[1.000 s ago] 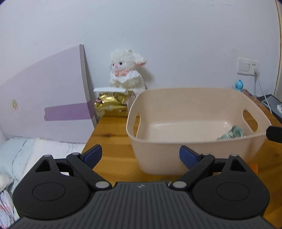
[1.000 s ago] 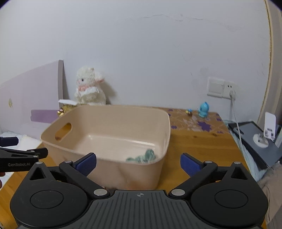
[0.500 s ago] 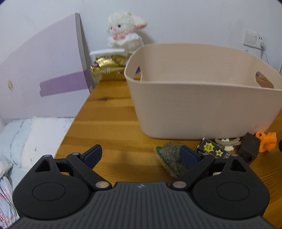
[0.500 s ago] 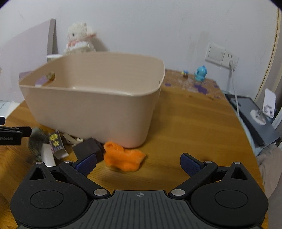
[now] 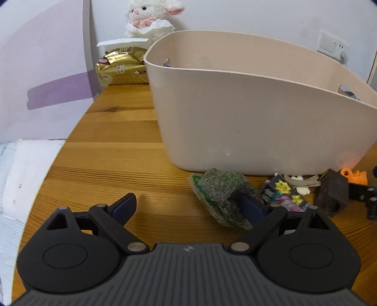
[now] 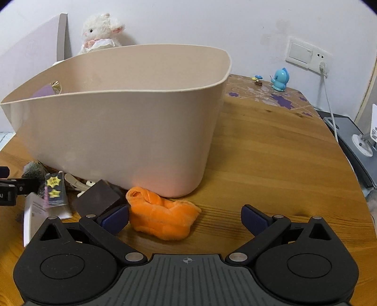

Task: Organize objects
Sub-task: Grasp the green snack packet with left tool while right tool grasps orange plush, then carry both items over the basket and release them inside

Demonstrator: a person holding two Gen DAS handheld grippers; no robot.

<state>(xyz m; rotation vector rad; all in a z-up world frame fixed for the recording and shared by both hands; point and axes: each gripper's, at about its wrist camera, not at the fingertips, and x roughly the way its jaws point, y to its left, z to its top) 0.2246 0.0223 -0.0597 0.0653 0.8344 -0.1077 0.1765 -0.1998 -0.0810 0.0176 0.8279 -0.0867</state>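
A beige plastic basin [image 5: 247, 113] [image 6: 122, 127] stands on the wooden table. Small items lie along its near wall: a grey-green scrubbing pad [image 5: 221, 193] [image 6: 33, 170], a dark star-printed packet [image 5: 282, 193] [image 6: 55, 190], a brown block [image 5: 331, 195] [image 6: 96, 200] and an orange plush piece [image 6: 162, 216] [image 5: 353, 176]. My left gripper [image 5: 187, 207] is open and low, its right finger against the pad. My right gripper [image 6: 185, 217] is open with the orange plush between its fingers, closer to the left one.
A white plush lamb [image 5: 150, 18] [image 6: 101, 30] and a gold packet [image 5: 120, 68] sit behind the basin by the wall. A blue figurine [image 6: 279, 78] stands at the back right. A lilac board [image 5: 44, 70] leans at left, bedding [image 5: 14, 179] below the table's edge.
Both grippers have dropped from above the basin's rim to table height in front of it and moved closer. The small items now fill the foreground; the basin's inside is hidden.
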